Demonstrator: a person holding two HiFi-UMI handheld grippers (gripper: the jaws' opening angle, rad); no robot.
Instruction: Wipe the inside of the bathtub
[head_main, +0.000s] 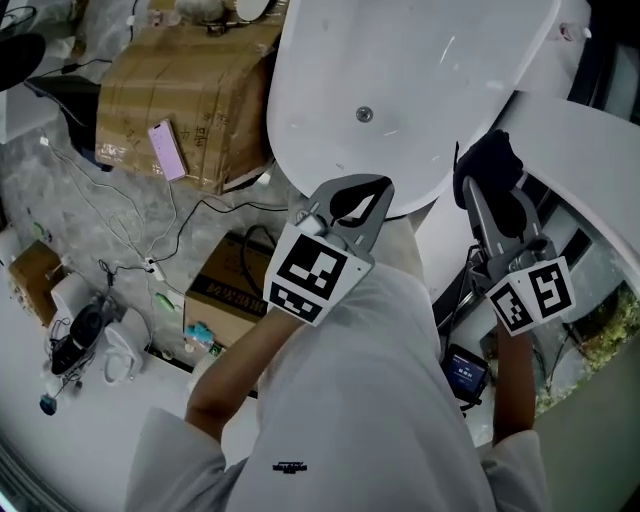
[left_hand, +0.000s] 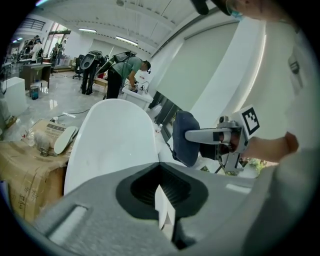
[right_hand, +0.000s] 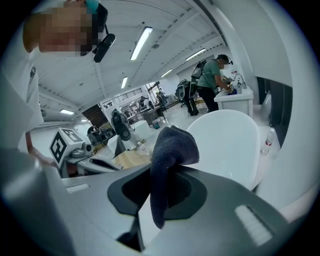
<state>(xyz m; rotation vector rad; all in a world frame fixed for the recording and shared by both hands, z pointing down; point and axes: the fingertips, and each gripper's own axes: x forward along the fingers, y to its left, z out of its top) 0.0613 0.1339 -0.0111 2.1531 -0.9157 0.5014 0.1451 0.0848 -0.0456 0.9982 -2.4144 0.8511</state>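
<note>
The bathtub (head_main: 400, 60) sits at twelve o'clock, the right hand-held gripper (head_main: 483, 195) pinching a dark cloth (head_main: 490, 158) that could slip free under wiping drag, the left hand-held gripper (head_main: 358, 190) closed, empty.

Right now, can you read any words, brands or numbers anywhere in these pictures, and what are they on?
Nothing is legible.
Large cardboard box: faint print, too blurred.
Small cardboard box: dark lettering, too small.
Shirt: tiny logo, unreadable.
Device screen: too small.
Cubes on left gripper and right gripper: square patterns, no words.
</note>
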